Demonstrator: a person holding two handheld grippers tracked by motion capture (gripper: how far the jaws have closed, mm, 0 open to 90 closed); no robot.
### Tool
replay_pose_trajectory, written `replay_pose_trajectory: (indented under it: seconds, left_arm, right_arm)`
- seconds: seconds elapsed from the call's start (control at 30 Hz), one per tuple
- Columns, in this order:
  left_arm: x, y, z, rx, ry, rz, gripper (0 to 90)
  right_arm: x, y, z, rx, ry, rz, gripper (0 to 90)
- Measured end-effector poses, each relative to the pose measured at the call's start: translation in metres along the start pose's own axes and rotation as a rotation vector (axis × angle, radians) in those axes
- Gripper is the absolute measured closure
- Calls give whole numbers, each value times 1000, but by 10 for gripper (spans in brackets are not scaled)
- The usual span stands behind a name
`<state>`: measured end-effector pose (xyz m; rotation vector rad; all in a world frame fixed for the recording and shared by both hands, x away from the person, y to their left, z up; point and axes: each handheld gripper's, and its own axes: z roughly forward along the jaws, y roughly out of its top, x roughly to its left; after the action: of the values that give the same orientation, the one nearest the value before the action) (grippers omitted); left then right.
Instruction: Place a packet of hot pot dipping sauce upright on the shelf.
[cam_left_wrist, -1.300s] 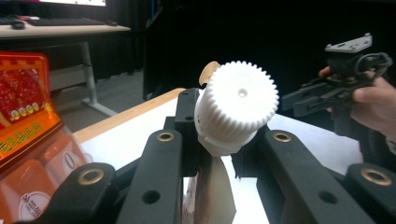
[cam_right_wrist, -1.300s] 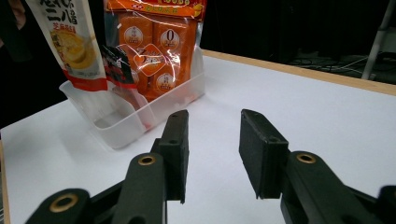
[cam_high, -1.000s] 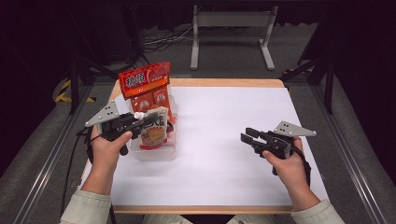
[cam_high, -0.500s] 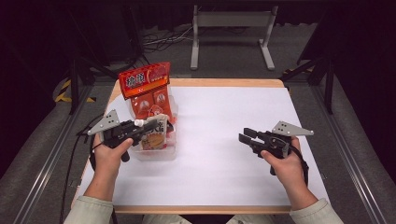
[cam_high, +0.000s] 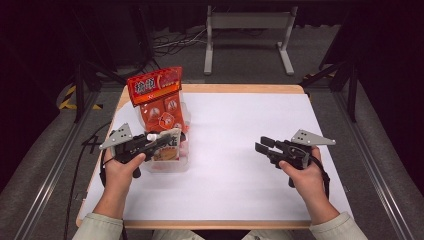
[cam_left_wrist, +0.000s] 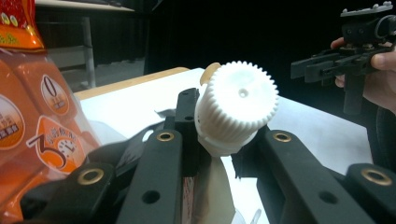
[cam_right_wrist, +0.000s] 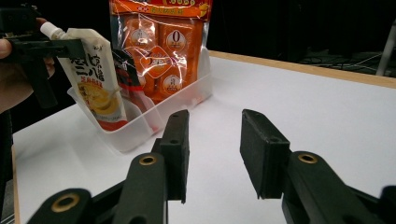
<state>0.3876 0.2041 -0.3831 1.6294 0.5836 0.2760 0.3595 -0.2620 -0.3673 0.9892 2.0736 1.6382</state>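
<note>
The left gripper (cam_high: 162, 142) clamped the white-capped spout pouch (cam_right_wrist: 95, 74) inside the clear plastic bin's (cam_right_wrist: 154, 122) near edge; the right gripper (cam_high: 264, 145) stood open over bare white tabletop (cam_high: 235, 125).

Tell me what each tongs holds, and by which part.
Left tongs grip the spouted pouch at its neck, below the white cap. Right tongs hold nothing.

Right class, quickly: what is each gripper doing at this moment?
Left gripper: closed on the spout pouch at its white cap, over the clear tray.
Right gripper: open, holding nothing.
</note>
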Motion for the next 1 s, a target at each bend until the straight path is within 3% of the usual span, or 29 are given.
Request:
replay_pose_trajectory:
  seconds: [0.4,0.7,0.77,0.8,0.93,1.0]
  left_arm:
    - [1,-11,0,5,27,-27,759]
    - [-3,-10,-9,54,83,6,752]
    - [-3,-10,-11,49,93,7,728]
    - [-4,-9,-15,23,105,11,703]
    - [-6,-8,-16,30,110,30,688]
    - [-8,-8,-15,33,135,34,609]
  right_arm:
    - [0,1,0,-19,3,8,624]
    - [-1,1,-2,-26,2,20,615]
    - [-1,1,-2,-27,0,21,607]
    - [-1,1,-2,-28,-1,22,603]
    - [-1,1,-2,-30,-1,22,600]
    - [-1,1,-1,-30,-2,24,596]
